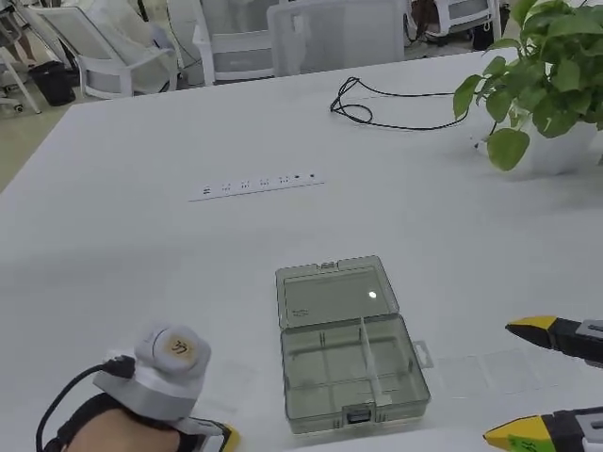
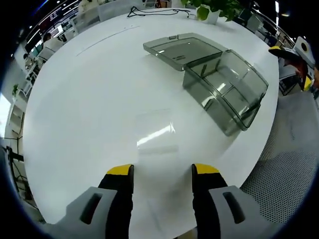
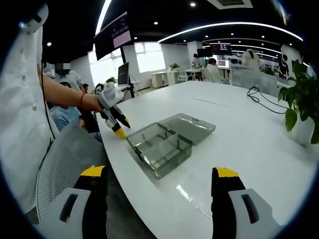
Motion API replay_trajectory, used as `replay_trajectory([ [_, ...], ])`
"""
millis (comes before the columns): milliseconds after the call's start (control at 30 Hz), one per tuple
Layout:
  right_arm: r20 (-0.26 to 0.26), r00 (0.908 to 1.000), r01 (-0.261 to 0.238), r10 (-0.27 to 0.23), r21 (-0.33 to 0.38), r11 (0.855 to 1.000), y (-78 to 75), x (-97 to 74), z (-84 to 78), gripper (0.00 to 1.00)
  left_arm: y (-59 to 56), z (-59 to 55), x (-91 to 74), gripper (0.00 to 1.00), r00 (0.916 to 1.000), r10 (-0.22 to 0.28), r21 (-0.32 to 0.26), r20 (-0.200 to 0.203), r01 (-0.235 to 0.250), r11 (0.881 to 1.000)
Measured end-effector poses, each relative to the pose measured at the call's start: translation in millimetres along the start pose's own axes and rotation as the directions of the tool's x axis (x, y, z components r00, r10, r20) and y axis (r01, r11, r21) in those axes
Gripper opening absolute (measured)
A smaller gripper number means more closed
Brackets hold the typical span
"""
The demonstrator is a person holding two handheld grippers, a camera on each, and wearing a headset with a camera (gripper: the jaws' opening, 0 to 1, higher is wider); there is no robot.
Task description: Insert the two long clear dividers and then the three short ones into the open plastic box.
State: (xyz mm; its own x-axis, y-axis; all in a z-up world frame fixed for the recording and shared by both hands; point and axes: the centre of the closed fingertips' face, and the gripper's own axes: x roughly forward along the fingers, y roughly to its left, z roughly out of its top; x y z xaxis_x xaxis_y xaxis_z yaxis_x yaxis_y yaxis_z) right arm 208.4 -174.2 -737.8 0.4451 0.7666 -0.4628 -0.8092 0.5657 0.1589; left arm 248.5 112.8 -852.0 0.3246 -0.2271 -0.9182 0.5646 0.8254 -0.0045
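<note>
On white office table point(image 1: 141, 217), plastic box point(image 1: 287, 377)

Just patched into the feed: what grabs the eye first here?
The smoky open plastic box sits near the front edge of the white table, its lid flat behind it, dividers already standing inside. Loose clear sheets lie just right of it, ahead of the open right gripper, and another clear sheet lies ahead of the open left gripper.
</note>
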Motion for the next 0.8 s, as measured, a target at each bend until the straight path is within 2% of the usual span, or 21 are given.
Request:
replay_trajectory([
  [233, 0.007, 1.0, 0.006, -0.006, 0.001, 1.0, 0.0, -1.1, 0.8, 0.87, 1.2, -0.2, -0.9, 0.42, 0.9998, 0.019, -0.038, 0.002, -0.019, 0.999],
  [433, 0.012, 0.9999, 0.009, -0.009, 0.004, 1.0, 1.0, -1.4, 1.5, 0.86, 3.5, -1.4, -2.1, 0.35, 0.9992, 0.034, -0.073, -0.019, -0.035, 0.997],
  [500, 0.014, 0.9999, 0.008, -0.008, 0.004, 1.0, 1.5, -1.5, 1.6, 0.86, 5.4, -1.2, -1.8, 0.32, 0.9991, 0.034, -0.076, -0.027, -0.036, 0.996],
  [800, 0.013, 0.9999, 0.006, -0.006, 0.008, 1.0, 4.5, -0.3, 0.2, 0.86, 3.7, -1.5, -1.9, 0.32, 0.9991, 0.026, -0.074, -0.035, -0.028, 0.997],
])
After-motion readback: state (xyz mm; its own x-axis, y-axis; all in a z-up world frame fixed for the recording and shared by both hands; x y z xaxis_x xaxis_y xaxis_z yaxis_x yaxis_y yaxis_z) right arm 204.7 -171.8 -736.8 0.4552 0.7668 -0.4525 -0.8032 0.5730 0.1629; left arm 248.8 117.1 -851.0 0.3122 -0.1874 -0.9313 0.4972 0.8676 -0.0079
